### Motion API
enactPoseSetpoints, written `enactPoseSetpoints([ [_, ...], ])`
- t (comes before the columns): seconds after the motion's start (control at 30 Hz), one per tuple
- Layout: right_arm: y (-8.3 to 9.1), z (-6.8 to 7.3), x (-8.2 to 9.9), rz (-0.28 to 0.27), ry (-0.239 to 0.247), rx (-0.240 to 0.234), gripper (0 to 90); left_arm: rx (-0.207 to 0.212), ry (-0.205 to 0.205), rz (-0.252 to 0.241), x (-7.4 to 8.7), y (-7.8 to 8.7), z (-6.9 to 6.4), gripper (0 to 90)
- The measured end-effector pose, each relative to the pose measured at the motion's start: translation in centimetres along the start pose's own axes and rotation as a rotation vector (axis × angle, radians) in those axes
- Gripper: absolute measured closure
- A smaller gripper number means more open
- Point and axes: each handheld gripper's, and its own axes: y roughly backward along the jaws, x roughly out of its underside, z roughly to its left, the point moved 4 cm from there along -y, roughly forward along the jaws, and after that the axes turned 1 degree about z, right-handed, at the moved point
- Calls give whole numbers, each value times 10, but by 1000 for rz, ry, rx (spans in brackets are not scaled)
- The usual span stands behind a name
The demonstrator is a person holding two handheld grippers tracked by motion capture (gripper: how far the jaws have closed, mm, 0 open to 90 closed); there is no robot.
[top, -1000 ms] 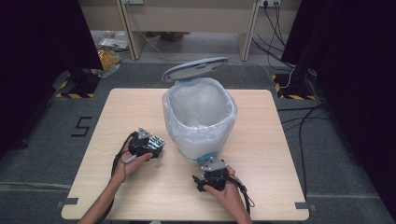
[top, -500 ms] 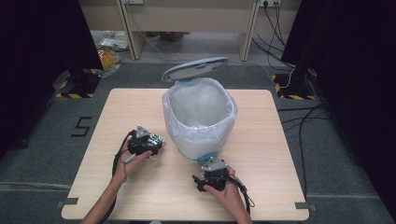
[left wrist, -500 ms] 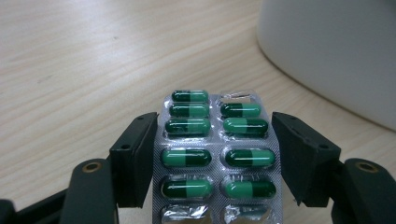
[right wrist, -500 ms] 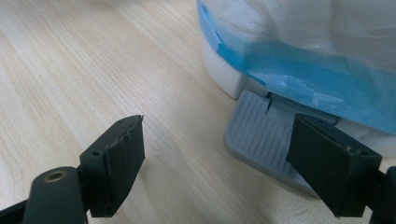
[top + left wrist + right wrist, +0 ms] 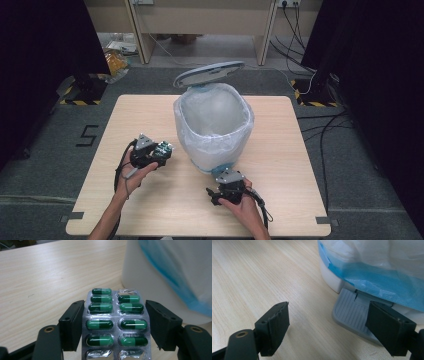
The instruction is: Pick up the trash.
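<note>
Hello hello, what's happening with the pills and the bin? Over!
Left gripper shut on pill strip, lifted off table. Right gripper open by bin pedal. Bin lid up, nothing blocking.

Your left gripper [image 5: 159, 152] is closed tight, held up off the table on the left. Your right gripper [image 5: 223, 184] sits low on the near side, jaws wide apart. Both forearms reach in from the near edge.

- Black left gripper [image 5: 161, 153], grey three-cornered plate on top, black cable looped at 7 o'clock.
- Black right gripper [image 5: 214, 194], same grey plate.
- Blocky black jaws, brass-ringed screw holes.
- Bare forearms, no sleeves.
</note>
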Motion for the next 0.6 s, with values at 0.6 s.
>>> enactPoseSetpoints([
  [0.6, 0, 0, 0, -2, 6, 3, 190, 36, -40, -110, -33, 48, -13, 339],
])
